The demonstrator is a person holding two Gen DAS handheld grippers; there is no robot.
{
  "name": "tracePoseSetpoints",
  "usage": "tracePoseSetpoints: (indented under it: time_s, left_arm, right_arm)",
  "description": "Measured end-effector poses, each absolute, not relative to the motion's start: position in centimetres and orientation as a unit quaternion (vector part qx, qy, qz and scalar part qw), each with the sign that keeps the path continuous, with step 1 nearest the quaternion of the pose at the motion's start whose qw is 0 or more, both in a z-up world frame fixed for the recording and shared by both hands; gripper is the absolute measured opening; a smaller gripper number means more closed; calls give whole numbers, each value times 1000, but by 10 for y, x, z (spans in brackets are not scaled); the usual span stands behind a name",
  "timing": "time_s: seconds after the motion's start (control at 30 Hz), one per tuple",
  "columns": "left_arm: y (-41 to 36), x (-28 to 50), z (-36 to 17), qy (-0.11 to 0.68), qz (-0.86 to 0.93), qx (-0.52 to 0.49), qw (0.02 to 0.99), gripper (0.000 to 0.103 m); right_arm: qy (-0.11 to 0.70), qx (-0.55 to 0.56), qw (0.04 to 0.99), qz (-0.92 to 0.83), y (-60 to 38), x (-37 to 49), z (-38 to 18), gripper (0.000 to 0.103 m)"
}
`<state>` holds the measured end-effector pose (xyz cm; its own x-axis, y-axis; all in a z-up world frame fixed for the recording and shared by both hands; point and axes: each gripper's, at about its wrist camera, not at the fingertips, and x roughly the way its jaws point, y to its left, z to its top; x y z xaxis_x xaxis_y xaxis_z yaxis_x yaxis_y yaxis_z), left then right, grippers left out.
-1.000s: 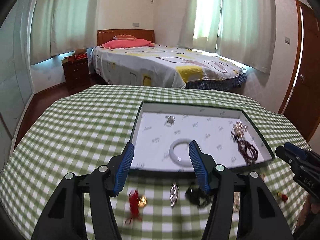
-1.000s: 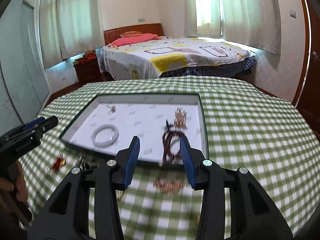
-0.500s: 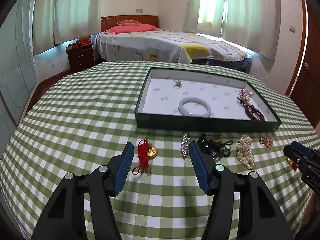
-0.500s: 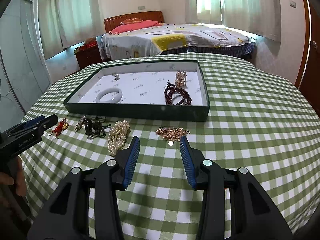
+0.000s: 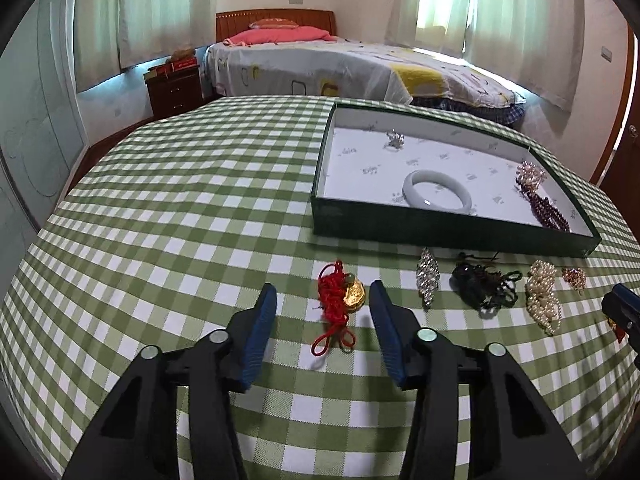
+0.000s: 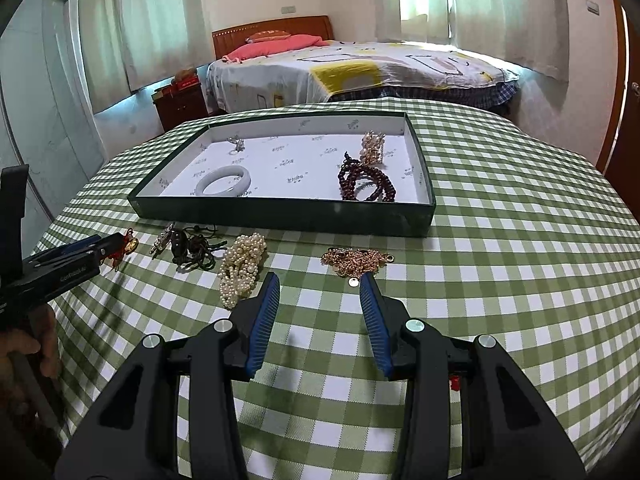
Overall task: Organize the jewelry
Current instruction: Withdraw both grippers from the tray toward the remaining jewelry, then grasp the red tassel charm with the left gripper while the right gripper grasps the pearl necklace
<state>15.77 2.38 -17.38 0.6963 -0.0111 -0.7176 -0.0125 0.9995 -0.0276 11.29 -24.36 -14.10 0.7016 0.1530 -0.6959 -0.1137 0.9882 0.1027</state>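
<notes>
Two pairs of tongs are held unclenched: left tongs (image 5: 322, 300), just narrowed, flank the red-tasselled gold charm (image 5: 344, 298) on the table (image 5: 160, 220); right tongs (image 6: 320, 286) grip nothing. Printing inside the green tray (image 6: 280, 216) cannot be read.

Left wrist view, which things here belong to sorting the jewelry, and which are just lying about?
Belongs to the job:
green tray
white bangle
dark red beads
red knot charm
crystal brooch
black cord piece
pearl strand

Just lying about:
bed
nightstand
curtains

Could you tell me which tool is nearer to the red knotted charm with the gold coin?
Left. The left tool frames the red knotted charm between open jaws; the right tool sits far along the row, by the gold chain.
</notes>
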Motion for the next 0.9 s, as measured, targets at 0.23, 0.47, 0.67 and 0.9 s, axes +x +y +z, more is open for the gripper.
tracePoseSetpoints:
  time_s: [0.23,0.47,0.67,0.9]
  left_arm:
    - [26,160,-180,403,-14,-21,915,36]
    - [27,163,-181,404,-34,-20,914,22]
    - [31,165,-180,403,-45,-25,914,10]
    - [29,156,-172,385,-46,-14,922,9]
  right_arm:
    - [383,25,920,75,-241,115,-143,41]
    - [382,23,921,76,-240,115,-143,41]
    - [383,18,920,84,-233,117,-141,41]
    - [382,15,918,104,-216,129,-138,41]
